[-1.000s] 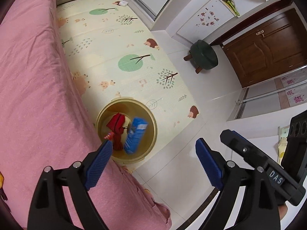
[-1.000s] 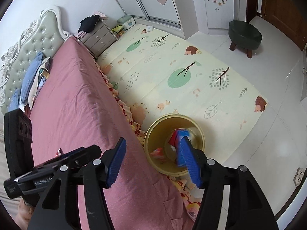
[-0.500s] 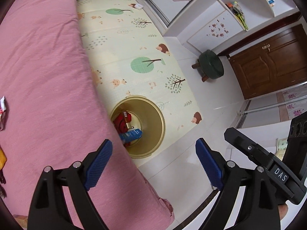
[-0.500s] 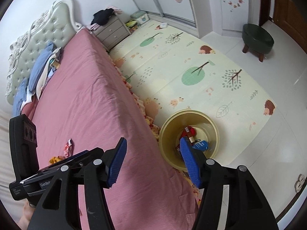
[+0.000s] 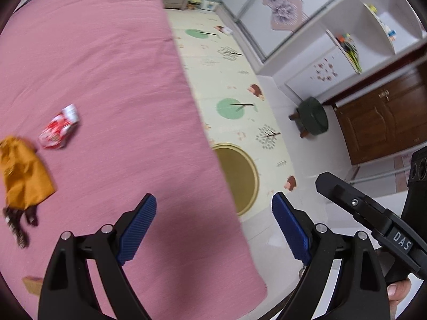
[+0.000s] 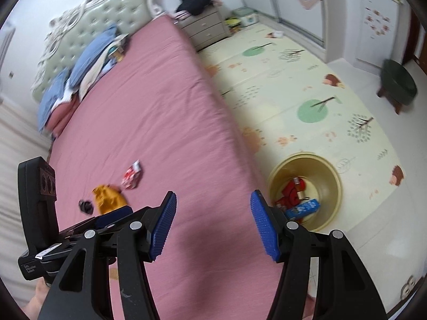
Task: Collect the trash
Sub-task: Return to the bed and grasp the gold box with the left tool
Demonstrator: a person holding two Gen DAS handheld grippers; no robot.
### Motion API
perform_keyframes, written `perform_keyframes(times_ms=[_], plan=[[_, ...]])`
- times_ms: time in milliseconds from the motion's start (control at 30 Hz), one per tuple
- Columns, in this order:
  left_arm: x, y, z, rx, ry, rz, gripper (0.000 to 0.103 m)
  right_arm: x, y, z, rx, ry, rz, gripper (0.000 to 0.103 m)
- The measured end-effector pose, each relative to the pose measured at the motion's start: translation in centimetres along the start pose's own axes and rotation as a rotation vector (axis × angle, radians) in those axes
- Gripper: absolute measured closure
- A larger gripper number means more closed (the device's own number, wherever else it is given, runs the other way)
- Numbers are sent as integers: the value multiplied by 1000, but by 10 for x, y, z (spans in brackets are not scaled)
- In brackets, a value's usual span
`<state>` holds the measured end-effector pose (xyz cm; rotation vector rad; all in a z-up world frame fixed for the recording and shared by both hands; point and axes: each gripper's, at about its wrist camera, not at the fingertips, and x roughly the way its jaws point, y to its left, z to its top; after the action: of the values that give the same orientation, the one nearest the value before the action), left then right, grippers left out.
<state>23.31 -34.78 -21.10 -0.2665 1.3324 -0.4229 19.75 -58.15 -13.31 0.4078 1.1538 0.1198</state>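
1. On bed (image 5: pixel 112 61), far left: orange bag (image 5: pixel 22 170), crumpled soft cloth or foil, flat-ish; a dark frilly scrap (image 5: pixel 17 222) just below it, too blurred to identify.
2. Just right of the bag: red-white wrapper (image 5: pixel 60 128), crinkled glossy plastic, small and light. Same three pieces show in the right view: wrapper (image 6: pixel 132 176), bag (image 6: pixel 108 198), dark scrap (image 6: pixel 86 206).
3. Left gripper (image 5: pixel 213 229): fingers spread wide, nothing between them, ribbed blue pads; it hangs over the bed edge.
4. Right gripper (image 6: pixel 213 222): fingers parted, empty, over the pink sheet, a matte woven cloth.
5. Right of the bed, on the floor mat: yellow bin (image 6: pixel 305 189), round smooth plastic, already holding a red pack (image 6: pixel 292 192) and a blue box (image 6: pixel 304 208).
6. Step in hand, my read: reaching for the next piece of trash on the bed. Do it well: come down on the wrapper's bunched middle, pinch without catching the sheet, lift clear before swinging to the bin.
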Motion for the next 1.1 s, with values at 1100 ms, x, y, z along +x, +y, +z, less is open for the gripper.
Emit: perform_keyframes(times_ms=[1100], plan=[[-97,260,-149,-237,16,104,15,102,251,-134,-304,232,147,46]])
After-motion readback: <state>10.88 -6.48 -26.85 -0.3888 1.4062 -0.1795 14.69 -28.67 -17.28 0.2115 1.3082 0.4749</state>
